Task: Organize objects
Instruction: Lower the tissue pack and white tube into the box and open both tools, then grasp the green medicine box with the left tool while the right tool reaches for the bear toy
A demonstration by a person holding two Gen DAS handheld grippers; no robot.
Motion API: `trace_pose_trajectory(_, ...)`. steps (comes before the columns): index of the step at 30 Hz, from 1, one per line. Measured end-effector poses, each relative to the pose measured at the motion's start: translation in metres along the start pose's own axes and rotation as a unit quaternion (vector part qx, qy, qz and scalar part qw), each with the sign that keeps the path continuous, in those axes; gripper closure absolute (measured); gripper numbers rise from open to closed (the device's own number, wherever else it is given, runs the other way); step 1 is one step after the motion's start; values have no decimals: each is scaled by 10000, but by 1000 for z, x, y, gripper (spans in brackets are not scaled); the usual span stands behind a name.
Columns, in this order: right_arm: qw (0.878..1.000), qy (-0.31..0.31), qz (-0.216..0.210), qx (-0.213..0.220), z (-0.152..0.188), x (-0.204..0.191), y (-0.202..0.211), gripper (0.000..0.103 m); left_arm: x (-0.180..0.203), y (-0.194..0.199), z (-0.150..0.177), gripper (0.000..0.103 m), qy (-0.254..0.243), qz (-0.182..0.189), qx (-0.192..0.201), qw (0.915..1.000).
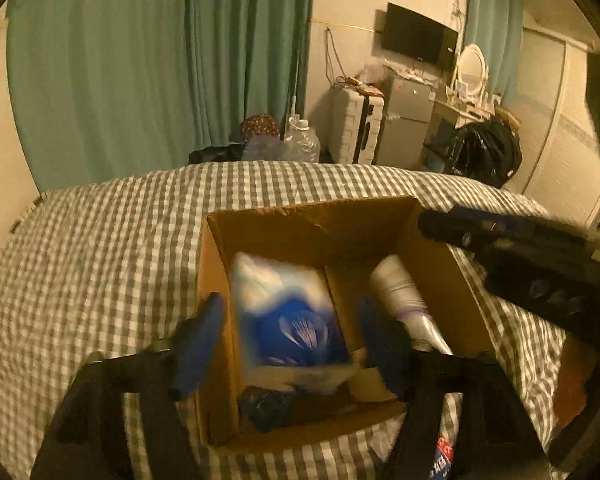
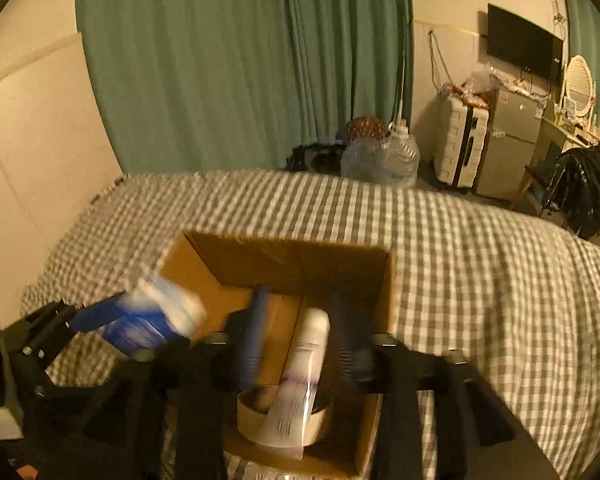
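1. Cardboard box (image 1: 312,240) sits open on my gingham bedspread (image 1: 100,248); everything below is placed from the box.
2. Inside the box, right half: a white tube (image 2: 308,360) lying lengthwise, its near end resting over a tape roll (image 2: 260,420) at the box's near wall.
3. Left half of the box – a blue-and-white packet (image 1: 288,312), blurred; a dark blue crumpled item (image 1: 268,408) lies under it near the front wall.
4. Beyond the box, past the bed edge: clear water jug (image 2: 396,156), white suitcase (image 2: 460,148), green curtain (image 2: 240,60).
5. My left gripper (image 1: 296,340) comes in from the box's near-left side, jaws spread wide either side of the packet; I cannot tell whether the fingers touch it.
6. My right gripper (image 2: 300,336) reaches down into the box's right half, jaws apart, straddling the tube – gaps show on both sides, no contact.
7. Nothing blocks the box mouth except the two grippers themselves.
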State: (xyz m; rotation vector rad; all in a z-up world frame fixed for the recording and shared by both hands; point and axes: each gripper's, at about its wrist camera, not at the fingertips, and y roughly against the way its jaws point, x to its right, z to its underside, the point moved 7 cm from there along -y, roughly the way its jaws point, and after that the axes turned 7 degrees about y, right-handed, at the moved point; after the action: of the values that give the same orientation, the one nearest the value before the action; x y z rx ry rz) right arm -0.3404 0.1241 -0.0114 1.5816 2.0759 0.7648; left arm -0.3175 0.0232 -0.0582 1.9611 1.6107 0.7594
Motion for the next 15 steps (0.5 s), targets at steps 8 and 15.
trace_pose_trajectory(8, 9959, 40, 291, 853, -36, 2, 128, 18, 18, 101, -20, 1, -29, -347, 673, 9971)
trace_pose_trajectory(15, 9851, 385, 680, 1534, -39, -10, 258, 0, 26, 214, -21, 0, -18, -595, 1309, 9896)
